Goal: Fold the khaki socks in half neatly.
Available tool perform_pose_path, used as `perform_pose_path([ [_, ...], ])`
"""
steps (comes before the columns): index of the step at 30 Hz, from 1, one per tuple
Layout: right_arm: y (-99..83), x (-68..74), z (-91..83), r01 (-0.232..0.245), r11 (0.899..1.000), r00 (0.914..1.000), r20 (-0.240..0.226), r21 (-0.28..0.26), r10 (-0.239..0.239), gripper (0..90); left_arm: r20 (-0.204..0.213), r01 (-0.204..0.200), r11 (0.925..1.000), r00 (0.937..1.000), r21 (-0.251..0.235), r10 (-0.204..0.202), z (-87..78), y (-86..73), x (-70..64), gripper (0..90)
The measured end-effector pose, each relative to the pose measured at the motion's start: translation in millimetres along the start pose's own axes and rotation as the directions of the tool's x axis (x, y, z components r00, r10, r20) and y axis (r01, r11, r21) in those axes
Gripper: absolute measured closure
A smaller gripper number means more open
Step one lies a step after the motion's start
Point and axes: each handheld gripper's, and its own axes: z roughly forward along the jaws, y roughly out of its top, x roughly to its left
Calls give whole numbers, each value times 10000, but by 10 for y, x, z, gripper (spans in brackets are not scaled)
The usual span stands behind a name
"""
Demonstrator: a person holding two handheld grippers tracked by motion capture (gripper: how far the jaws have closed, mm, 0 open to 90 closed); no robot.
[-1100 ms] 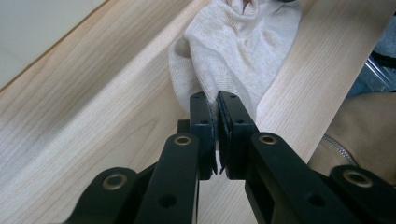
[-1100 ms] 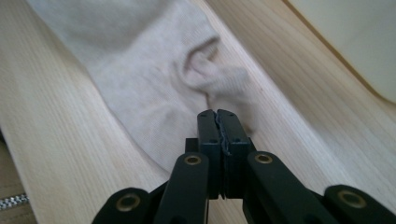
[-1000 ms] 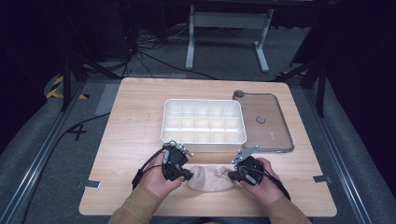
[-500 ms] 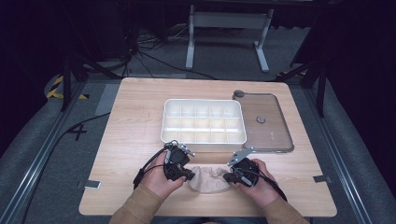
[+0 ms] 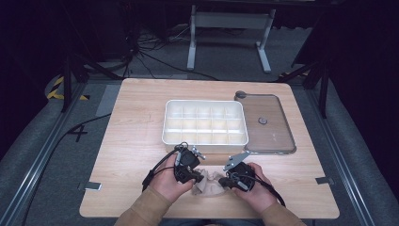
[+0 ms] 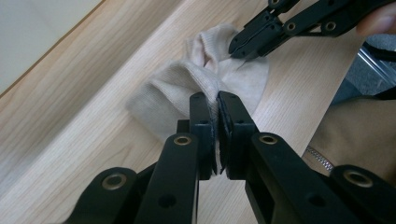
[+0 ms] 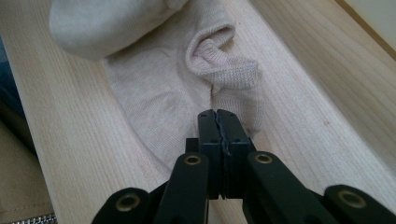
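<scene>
Left tongs, jaws clenched on a fold of the cream knitted fabric sock; right tongs, jaws pressed together at the sock's edge, though whether fabric lies between them cannot be told. The sock lies crumpled between the two tongs on the light wooden desk, just in front of the white plastic compartment tray and near the desk's front edge. A clear rectangular plastic lid lies flat, touching the tray's right side.
</scene>
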Motion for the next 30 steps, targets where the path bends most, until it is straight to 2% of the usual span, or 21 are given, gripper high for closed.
perform_pose_path([
  [1,2,3,1,-3,10000,10000,-7,2,3,898,9,-13,9999,10000,123,13,4,12,-13,849],
  [15,-3,8,3,-36,10000,10000,-5,-16,36,898,114,-359,9992,9993,174,357,112,157,-110,849],
  [20,-6,9,6,-66,10000,10000,18,-39,66,897,186,-365,9990,9992,260,360,168,170,-109,849],
  [23,-7,11,5,-92,9999,10000,25,-42,92,897,226,-331,9994,9992,123,328,201,199,-116,849],
  [30,-15,0,5,-149,9999,9999,-48,-63,149,896,146,-402,9983,9991,412,396,323,208,-131,848],
])
